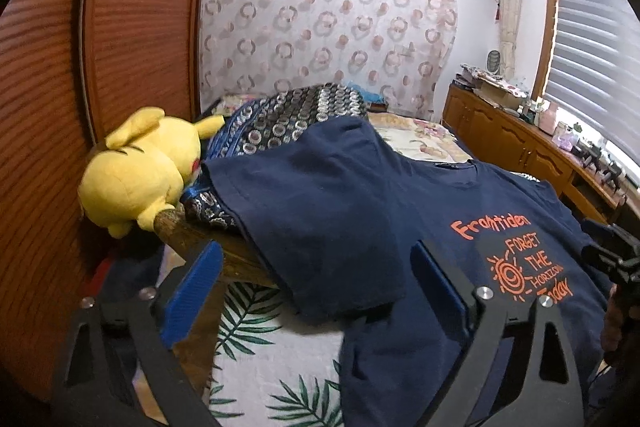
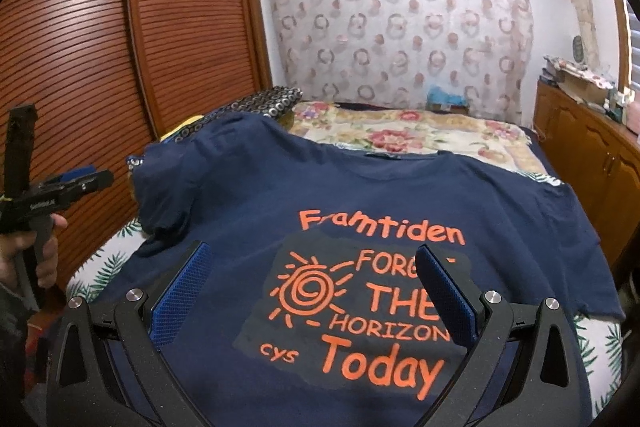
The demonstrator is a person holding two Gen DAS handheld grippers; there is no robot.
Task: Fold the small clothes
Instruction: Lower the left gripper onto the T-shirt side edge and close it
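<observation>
Right wrist view: one navy T-shirt (image 2: 360, 195) spread across the bed (image 2: 400, 127); both grippers' fingers (image 2: 448, 291) spread wide, empty; left sleeve (image 1: 320, 207) overhangs the bed's edge.

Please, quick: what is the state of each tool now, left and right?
Left tool: open, holding nothing, above the T-shirt sleeve.
Right tool: open, holding nothing, above the print.

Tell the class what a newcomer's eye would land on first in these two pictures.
The navy T-shirt spread print-up across the bed, its orange lettering and sun drawing facing the camera, stands out first. Next comes the yellow plush toy lying at the bed's edge by the slatted wooden wardrobe door. Both tongs hover open over the shirt.
</observation>
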